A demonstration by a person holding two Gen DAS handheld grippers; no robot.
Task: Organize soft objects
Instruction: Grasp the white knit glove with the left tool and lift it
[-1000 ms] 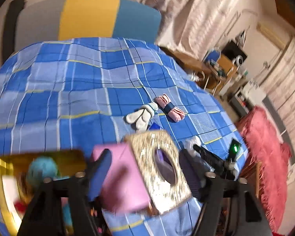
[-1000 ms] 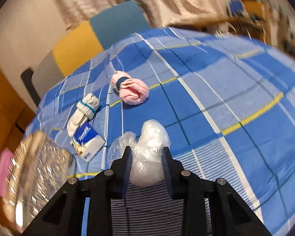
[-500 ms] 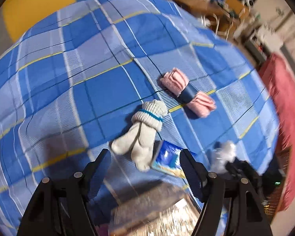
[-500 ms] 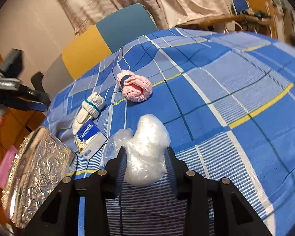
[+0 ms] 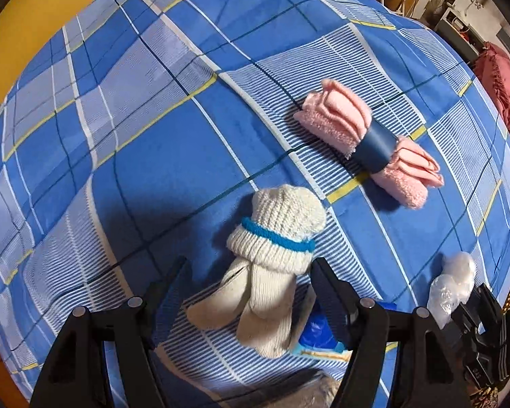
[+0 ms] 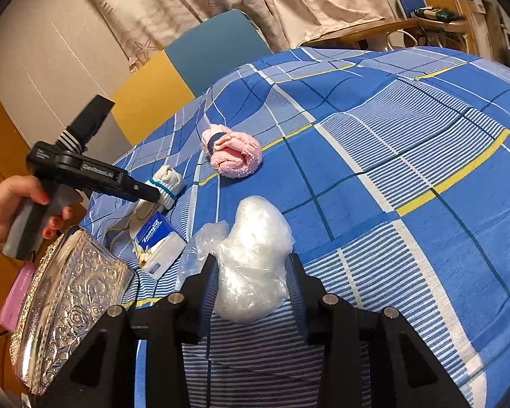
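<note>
Writing is absent from the left wrist view: the left gripper (image 5: 246, 285) points down at the blue plaid bedspread (image 5: 153, 156), jaws apart and empty, straddling the cream knitted sock bundle with a blue band (image 5: 272, 255) without touching it. A pink fluffy towel roll in a dark blue sleeve (image 5: 367, 142) lies beyond that bundle, apart from it. A blue tissue packet (image 5: 318, 338) peeks from under the bundle's near end.

From the right wrist view, that packet (image 6: 156, 241) shows lettering too blurred to read with certainty. The right gripper (image 6: 253, 272) tilts downward, its fingers either side of a clear plastic bag of white stuffing (image 6: 255, 258) resting on the bedspread; whether the pads press it cannot be told. Only this view shows the person's left hand (image 6: 6, 207) on the grey handle, an embossed silver box (image 6: 68, 306) near the sock bundle, and a pink box (image 6: 15, 295) behind it.
</note>
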